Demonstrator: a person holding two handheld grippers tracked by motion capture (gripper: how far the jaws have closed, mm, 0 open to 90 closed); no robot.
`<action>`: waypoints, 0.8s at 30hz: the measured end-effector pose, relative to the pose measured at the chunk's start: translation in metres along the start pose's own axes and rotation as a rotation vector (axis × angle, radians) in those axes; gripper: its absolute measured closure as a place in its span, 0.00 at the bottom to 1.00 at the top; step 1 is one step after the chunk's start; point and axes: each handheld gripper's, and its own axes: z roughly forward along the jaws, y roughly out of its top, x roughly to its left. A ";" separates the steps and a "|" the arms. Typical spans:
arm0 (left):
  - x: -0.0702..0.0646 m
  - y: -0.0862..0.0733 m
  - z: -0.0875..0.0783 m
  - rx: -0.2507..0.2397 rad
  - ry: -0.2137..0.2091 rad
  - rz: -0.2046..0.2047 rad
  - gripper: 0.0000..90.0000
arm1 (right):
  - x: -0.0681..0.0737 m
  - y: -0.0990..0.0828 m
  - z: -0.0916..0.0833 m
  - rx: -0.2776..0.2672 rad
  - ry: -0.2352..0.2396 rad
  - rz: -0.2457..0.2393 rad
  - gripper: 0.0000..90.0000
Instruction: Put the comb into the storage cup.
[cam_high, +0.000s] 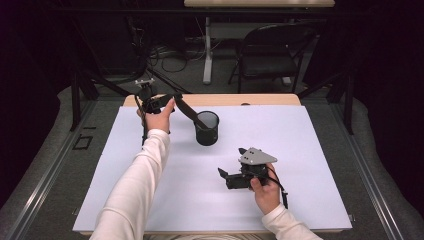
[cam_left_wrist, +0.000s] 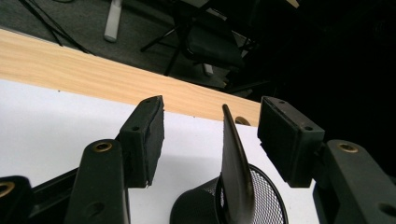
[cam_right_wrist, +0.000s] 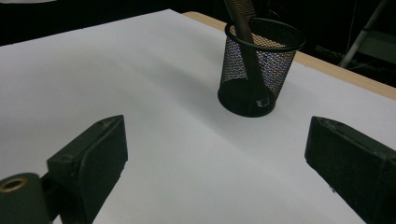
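1. You have one mesh cup (cam_high: 207, 128) standing upright on the white sheet (cam_high: 300, 150), towards the far side of the table.
2. One comb (cam_high: 189, 110) leans in the cup, its lower end inside and its upper end tilted towards your left gripper (cam_left_wrist: 210, 135).
3. Your left gripper's jaws stand apart on either side of the comb; the pads do not press on it.
4. Your right gripper (cam_right_wrist: 215, 154) rests on the sheet nearer you, jaws wide apart and holding nothing, aimed at the cup.
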 end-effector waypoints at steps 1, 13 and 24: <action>0.001 0.001 -0.001 -0.002 0.001 0.004 0.46 | 0.000 0.000 0.000 0.000 0.000 0.000 0.06; 0.009 0.005 -0.009 -0.017 0.015 -0.002 0.46 | 0.000 -0.001 0.000 0.004 -0.002 -0.003 0.06; 0.016 0.009 -0.015 -0.032 0.035 0.011 0.45 | 0.000 -0.001 0.001 0.006 -0.005 -0.007 0.07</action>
